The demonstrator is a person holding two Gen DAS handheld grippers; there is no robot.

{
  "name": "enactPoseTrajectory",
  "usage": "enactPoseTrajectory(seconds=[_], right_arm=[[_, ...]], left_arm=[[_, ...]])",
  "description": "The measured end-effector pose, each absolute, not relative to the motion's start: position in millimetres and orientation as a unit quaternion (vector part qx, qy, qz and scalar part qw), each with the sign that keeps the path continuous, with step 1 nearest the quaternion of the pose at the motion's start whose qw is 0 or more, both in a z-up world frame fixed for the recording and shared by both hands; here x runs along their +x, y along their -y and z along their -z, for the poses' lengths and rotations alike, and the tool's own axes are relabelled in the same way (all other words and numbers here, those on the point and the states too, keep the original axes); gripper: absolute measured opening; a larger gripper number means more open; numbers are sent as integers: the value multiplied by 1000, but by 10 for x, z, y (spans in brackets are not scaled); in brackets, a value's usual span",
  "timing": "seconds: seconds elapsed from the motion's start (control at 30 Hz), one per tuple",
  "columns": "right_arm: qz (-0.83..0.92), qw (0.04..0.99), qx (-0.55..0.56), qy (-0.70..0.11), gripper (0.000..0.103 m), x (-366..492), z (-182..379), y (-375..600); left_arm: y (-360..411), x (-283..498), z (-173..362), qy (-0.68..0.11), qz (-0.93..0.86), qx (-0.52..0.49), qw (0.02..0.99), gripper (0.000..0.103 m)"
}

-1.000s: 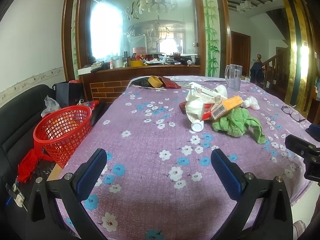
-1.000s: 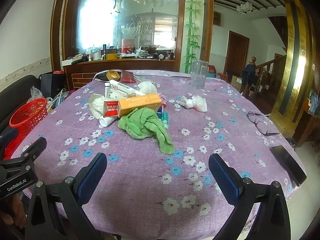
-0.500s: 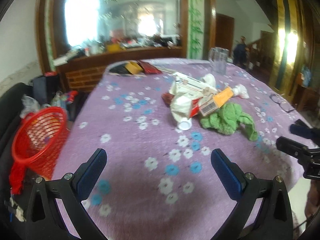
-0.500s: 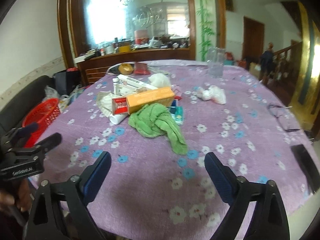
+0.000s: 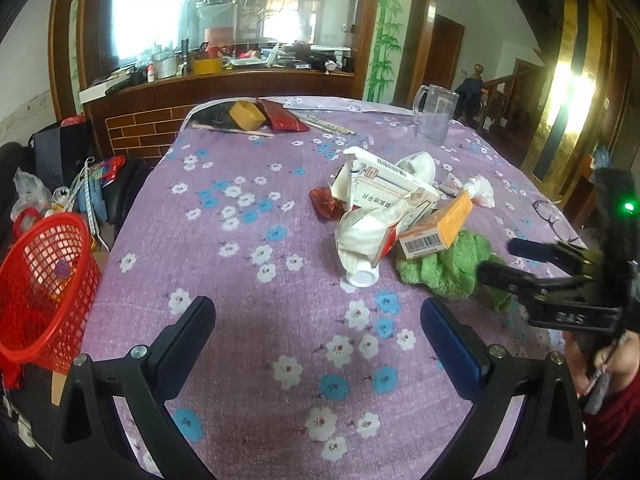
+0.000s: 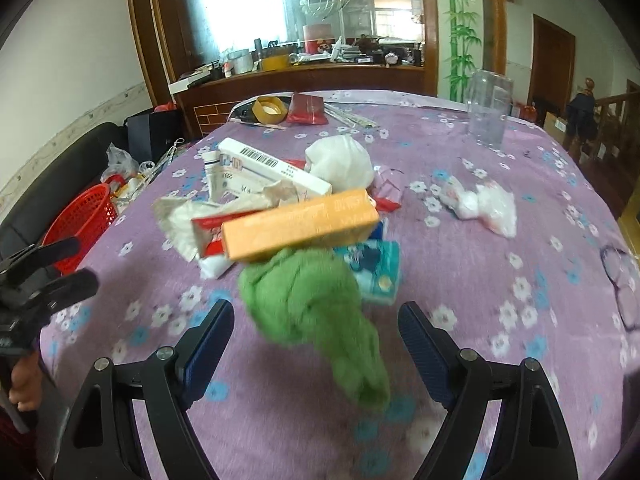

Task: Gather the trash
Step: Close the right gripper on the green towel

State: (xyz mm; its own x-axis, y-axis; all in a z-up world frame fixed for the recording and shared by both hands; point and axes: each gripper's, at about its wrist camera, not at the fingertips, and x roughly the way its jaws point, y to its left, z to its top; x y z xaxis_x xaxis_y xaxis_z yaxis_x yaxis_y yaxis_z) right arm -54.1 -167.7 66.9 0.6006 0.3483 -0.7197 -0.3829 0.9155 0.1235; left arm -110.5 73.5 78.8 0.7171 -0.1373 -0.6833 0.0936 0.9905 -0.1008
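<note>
Since a second ago both grippers have come forward over the table: the pile of rubbish fills more of each view, and the green cloth [image 6: 316, 312] now lies between the spread fingers of the right gripper [image 6: 316, 344], where before it lay well ahead of them. The right gripper's jaws are wide apart and hold nothing; the cloth is not touched by either finger.

The left gripper [image 5: 316, 336] hangs over a bare stretch of the purple flowered tablecloth [image 5: 224, 288], its jaws also wide apart and empty. The right gripper shows at the right edge of the left wrist view, just beside the green cloth.

The rubbish sits in a heap near the middle of the table. An orange box [image 6: 300, 224] lies tilted across the top of the cloth, touching it. Behind it rest a long white box [image 6: 272, 170] with a barcode, crumpled white paper [image 5: 368, 232] and a white wad [image 6: 340, 162]. A blue tissue pack [image 6: 376, 270] lies just beside the cloth on its right. A small crumpled plastic bag [image 6: 480, 206] lies apart to the right.

The red basket [image 5: 44, 288] stands off the left edge of the table, lower than the tabletop. At the far side stand a clear jug [image 5: 434, 118], a roll of tape [image 5: 247, 114] and a red packet [image 5: 284, 120]. A pair of glasses [image 5: 554, 218] lies near the right rim.
</note>
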Motion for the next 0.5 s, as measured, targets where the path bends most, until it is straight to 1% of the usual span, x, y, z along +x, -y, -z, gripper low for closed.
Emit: enactPoseTrajectory(seconds=[0.1, 0.13, 0.17, 0.2, 0.23, 0.27, 0.3, 0.33, 0.4, 0.5], right_arm=[[-221, 886, -24, -408, 88, -422, -591, 1570], [-227, 882, -25, -412, 81, -410, -557, 1514], [-228, 880, -29, -417, 77, -418, -531, 1471], [-222, 881, -38, -417, 70, -445, -513, 1428], [-208, 887, -57, -409, 57, -511, -511, 1380], [-204, 889, -65, -404, 51, -548, -514, 1358], [-207, 890, -62, -401, 42, -609, -526, 1366], [-208, 890, -57, -401, 19, -630, -529, 1390], [-218, 887, -34, -406, 11, -716, -559, 1487], [-234, 881, 6, -412, 8, -868, -583, 1682]], left_arm=[[-723, -1054, -822, -367, 64, -19, 928, 102], [-721, -1031, -829, -367, 65, -17, 928, 102], [-719, -1007, -837, -367, 67, -17, 928, 102], [-715, -981, -842, -367, 71, -18, 928, 102], [-709, -960, -842, -366, 72, -18, 927, 102], [-698, -938, -840, -367, 73, -17, 927, 102], [-687, -903, -839, -368, 75, -17, 926, 102], [-673, -872, -838, -370, 78, -16, 926, 102], [-624, -815, -841, -369, 79, -11, 926, 102], [-520, -736, -859, -369, 86, -4, 925, 102]])
